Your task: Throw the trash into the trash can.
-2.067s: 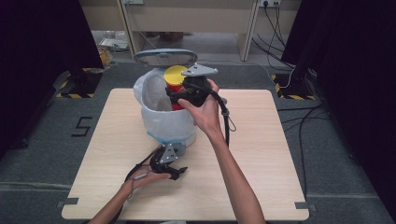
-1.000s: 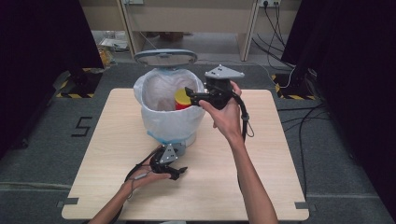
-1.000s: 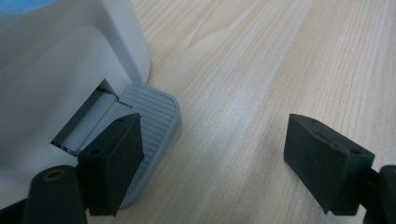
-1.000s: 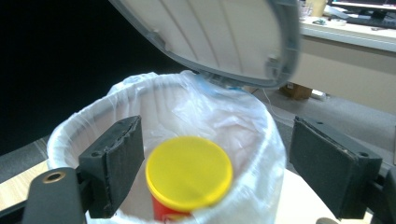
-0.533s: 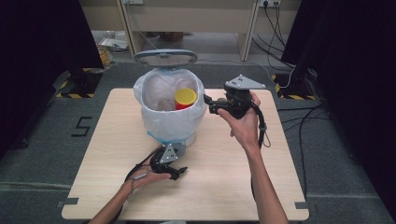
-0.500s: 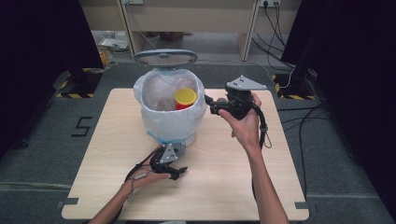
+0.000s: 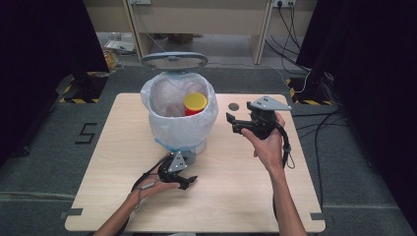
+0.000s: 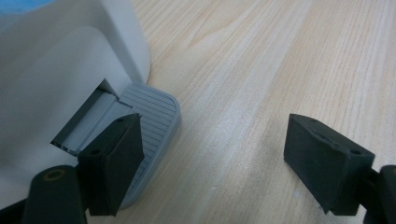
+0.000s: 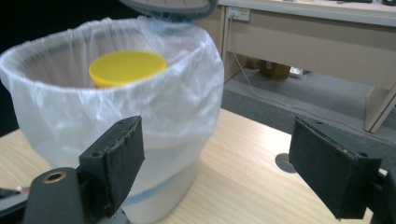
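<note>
White pedal bin [image 7: 179, 130], lid up, lined with a clear bag, holds a yellow-lidded red can [image 7: 195, 103]

Pale matt wood-grain desk [image 8: 261, 70]; thin crinkly translucent plastic liner [image 9: 154, 107]; smooth white plastic bin [image 8: 56, 70], ribbed grey pedal [image 8: 154, 116]; glossy yellow lid [image 9: 127, 66].

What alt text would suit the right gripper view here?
The right gripper, jaws wide open and empty, faces a white pedal bin lined with a clear bag, a yellow-lidded container standing inside. The bin sits on a wooden table.
</note>
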A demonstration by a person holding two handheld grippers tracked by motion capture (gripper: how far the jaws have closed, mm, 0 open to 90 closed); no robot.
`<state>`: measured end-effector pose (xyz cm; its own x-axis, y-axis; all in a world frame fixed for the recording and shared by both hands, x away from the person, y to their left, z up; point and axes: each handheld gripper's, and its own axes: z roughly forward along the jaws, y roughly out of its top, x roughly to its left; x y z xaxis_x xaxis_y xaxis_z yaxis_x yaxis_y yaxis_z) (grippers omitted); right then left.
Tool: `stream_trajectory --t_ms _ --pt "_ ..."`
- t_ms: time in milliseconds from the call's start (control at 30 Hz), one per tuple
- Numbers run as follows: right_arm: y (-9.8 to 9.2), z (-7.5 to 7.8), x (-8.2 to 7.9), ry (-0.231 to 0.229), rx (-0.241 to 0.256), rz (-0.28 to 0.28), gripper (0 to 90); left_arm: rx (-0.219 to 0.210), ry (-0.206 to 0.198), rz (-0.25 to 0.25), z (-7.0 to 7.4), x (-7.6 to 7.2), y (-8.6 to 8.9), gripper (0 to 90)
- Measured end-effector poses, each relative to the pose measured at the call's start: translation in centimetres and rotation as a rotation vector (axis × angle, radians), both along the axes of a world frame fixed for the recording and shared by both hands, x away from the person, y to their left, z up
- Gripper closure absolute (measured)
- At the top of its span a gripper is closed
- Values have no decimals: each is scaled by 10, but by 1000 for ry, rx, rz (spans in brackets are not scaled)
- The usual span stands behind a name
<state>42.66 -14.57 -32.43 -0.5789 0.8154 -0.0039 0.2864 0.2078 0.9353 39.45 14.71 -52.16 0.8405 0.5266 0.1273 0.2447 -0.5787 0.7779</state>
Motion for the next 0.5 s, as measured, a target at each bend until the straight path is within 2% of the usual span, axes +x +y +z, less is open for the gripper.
stream_trajectory --t_ms 200,500 --pt "-6 -16 -7 4 -7 -9 188 3 -2 -2 0 0 0 189" --pt "-13 -47 -16 37 -29 -17 189 2 -5 0 0 0 0 188"
